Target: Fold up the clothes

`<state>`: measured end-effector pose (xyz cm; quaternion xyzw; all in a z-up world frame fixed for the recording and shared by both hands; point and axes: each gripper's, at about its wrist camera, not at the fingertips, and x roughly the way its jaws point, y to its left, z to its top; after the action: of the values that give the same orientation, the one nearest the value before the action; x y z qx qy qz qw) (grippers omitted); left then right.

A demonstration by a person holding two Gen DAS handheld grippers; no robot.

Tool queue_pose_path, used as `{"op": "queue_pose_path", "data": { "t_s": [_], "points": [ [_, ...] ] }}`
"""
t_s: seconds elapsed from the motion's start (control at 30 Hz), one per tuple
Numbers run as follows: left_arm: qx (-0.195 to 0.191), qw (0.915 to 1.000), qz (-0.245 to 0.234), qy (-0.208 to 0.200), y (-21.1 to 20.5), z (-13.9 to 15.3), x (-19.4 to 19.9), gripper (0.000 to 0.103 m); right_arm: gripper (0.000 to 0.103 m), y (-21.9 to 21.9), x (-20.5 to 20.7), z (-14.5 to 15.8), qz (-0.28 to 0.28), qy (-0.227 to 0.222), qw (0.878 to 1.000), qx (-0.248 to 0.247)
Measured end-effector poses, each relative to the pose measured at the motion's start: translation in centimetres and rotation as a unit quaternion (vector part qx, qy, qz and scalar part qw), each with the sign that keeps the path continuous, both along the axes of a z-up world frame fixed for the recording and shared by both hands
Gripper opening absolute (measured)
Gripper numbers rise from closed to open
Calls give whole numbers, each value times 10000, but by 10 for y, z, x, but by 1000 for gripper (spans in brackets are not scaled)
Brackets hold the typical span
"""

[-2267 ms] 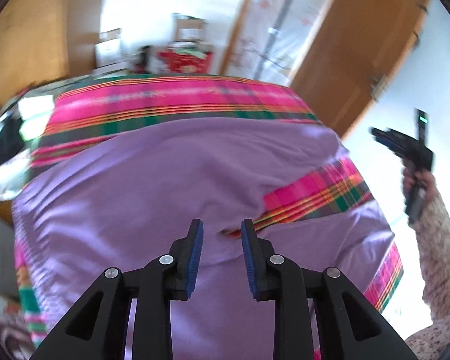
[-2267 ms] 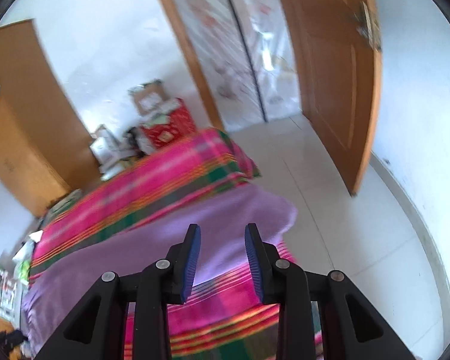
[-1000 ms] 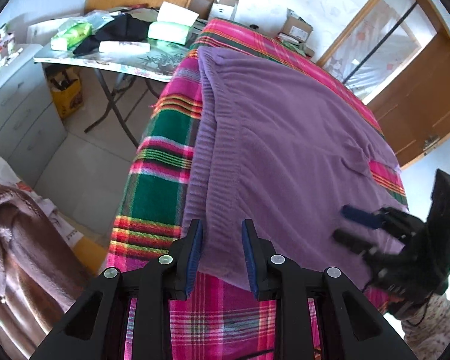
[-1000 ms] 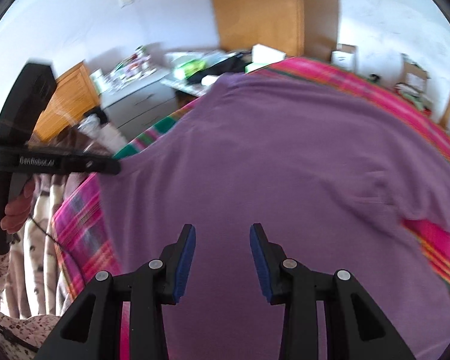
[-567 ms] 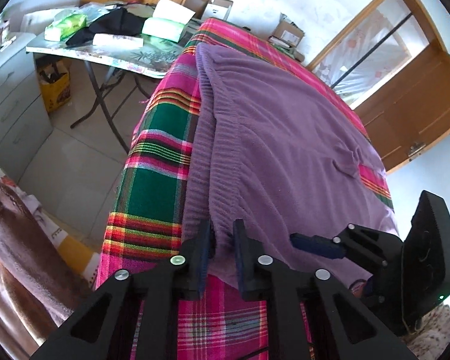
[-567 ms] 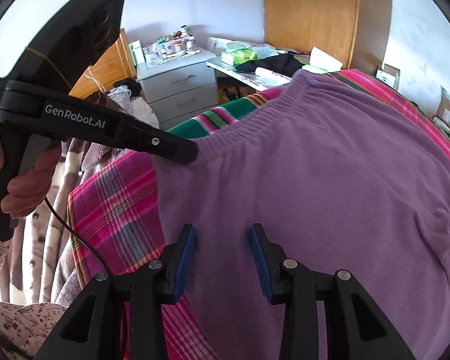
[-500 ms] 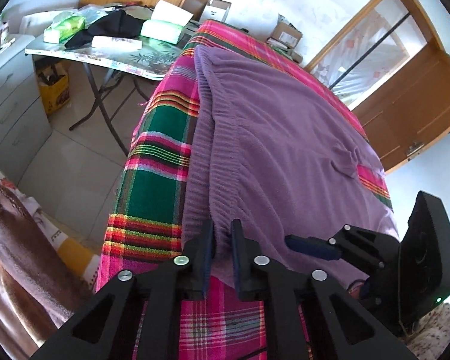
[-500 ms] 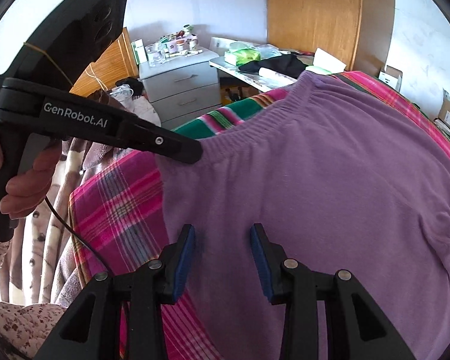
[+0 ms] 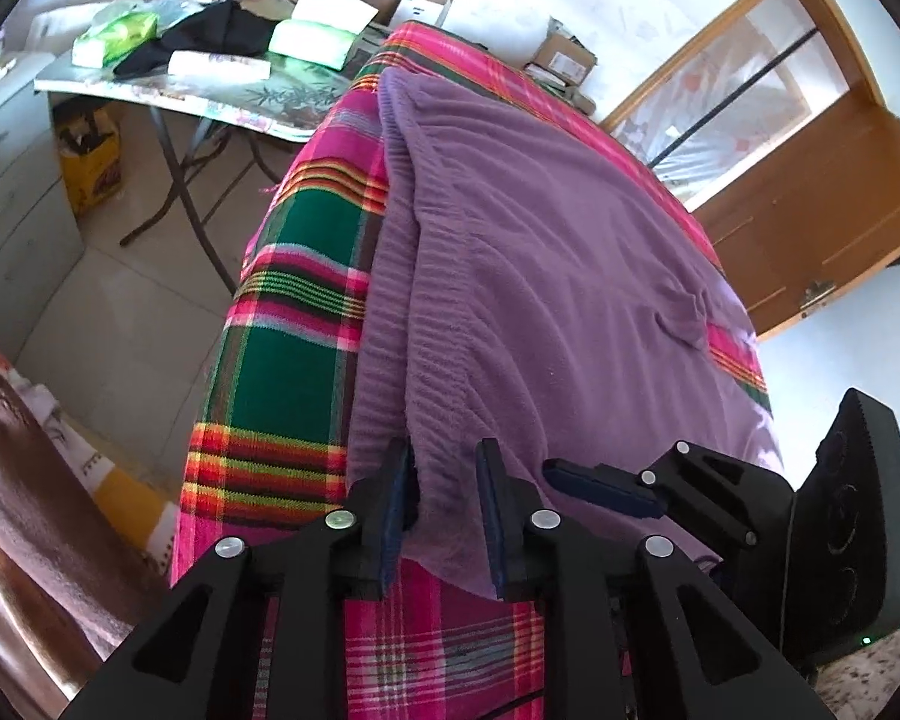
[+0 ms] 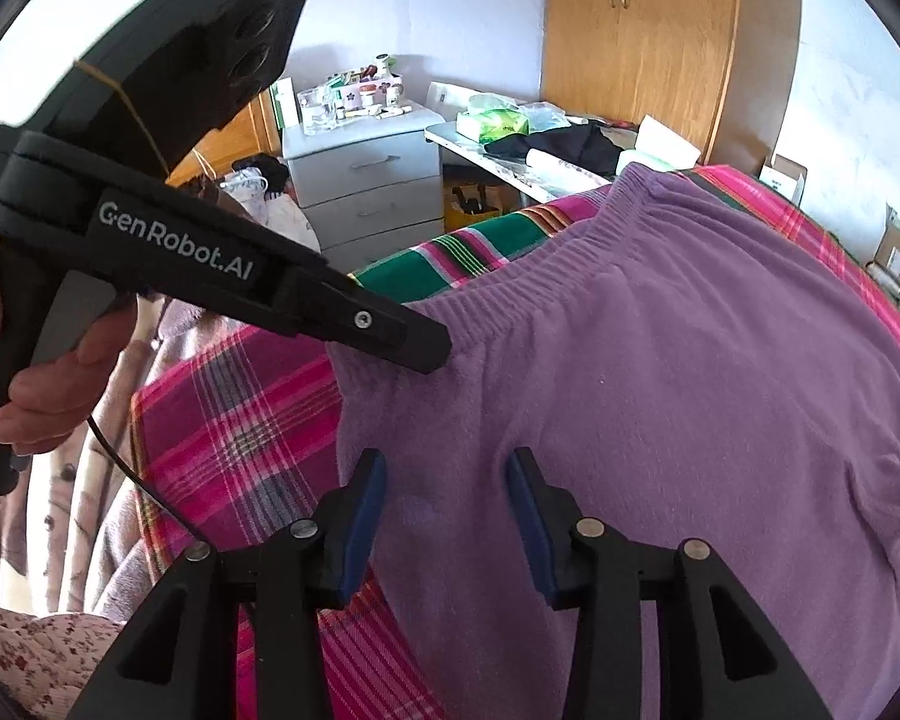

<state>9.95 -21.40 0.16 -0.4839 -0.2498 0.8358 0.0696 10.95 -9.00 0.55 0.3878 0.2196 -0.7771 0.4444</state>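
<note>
Purple knit trousers (image 9: 546, 276) lie spread flat on a pink and green plaid blanket (image 9: 294, 312). My left gripper (image 9: 444, 498) sits at the near corner of the ribbed waistband, its jaws partly closed around a raised fold of the purple fabric. In the right wrist view the left gripper (image 10: 432, 348) touches the waistband edge of the trousers (image 10: 660, 360). My right gripper (image 10: 447, 504) is open, just above the fabric near the same corner; it also shows in the left wrist view (image 9: 600, 489).
A folding table (image 9: 168, 84) with tissue packs and a black garment stands beside the blanket's far left corner. A grey drawer unit (image 10: 366, 180) and a wooden wardrobe (image 10: 636, 30) stand beyond. Cardboard boxes (image 9: 564, 54) and a wooden door (image 9: 822, 204) are further off.
My left gripper closed in on the waistband corner, then its jaws widened slightly around the fold. My right gripper came down near the same corner and stayed open.
</note>
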Motion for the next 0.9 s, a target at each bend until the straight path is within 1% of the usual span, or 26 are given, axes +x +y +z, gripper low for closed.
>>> {"op": "queue_pose_path", "data": {
  "t_s": [0.03,0.1,0.17,0.2,0.23,0.27,0.3,0.33,0.5,0.63,0.7,0.73,0.8,0.83,0.87,0.9],
  "points": [
    [-46,10000,-14,16,0,1,0,8,44,-1,0,0,-6,-4,10000,-10],
    [-72,9999,62,44,-4,0,1,7,42,-1,-1,0,-27,-49,10000,-73],
    [-39,9997,227,43,-11,0,3,6,36,-1,-3,0,-68,-73,9999,-129],
    [4,9995,301,53,-14,0,4,6,28,-1,-5,0,-102,-72,9998,-149],
    [30,9994,341,50,-16,-1,4,6,24,-1,-7,0,-124,-85,9997,-178],
    [54,9993,378,46,-17,-2,5,6,21,0,-8,1,-134,-122,9996,-228],
    [79,9991,416,42,-19,-3,5,6,12,-1,-9,1,-101,-190,9994,-267],
    [103,9989,454,38,-21,-4,6,6,6,-2,-9,2,-58,-264,9992,-302],
    [226,9977,642,19,-29,-7,9,6,5,-8,-5,5,-10,-159,9992,-368],
    [273,9970,730,15,-32,-10,8,6,5,-8,-12,0,-74,-353,9986,-395],
    [195,9972,714,-45,-31,-10,6,6,6,-6,-16,-1,-123,-469,9979,-438],
    [155,9974,706,-76,-31,-9,5,8,6,-4,-20,1,-150,-563,9971,-492],
    [74,9975,691,-143,-30,-9,3,10,6,2,-26,7,-202,-681,9954,-646],
    [33,9975,685,-180,-30,-9,2,13,6,6,-29,11,-227,-734,9944,-724],
    [-8,9975,679,-217,-30,-8,1,19,6,10,-32,15,-266,-742,9938,-782],
    [3,9974,681,-236,-32,-8,1,19,7,16,-37,20,-299,-767,9932,-828]
  ]
}}
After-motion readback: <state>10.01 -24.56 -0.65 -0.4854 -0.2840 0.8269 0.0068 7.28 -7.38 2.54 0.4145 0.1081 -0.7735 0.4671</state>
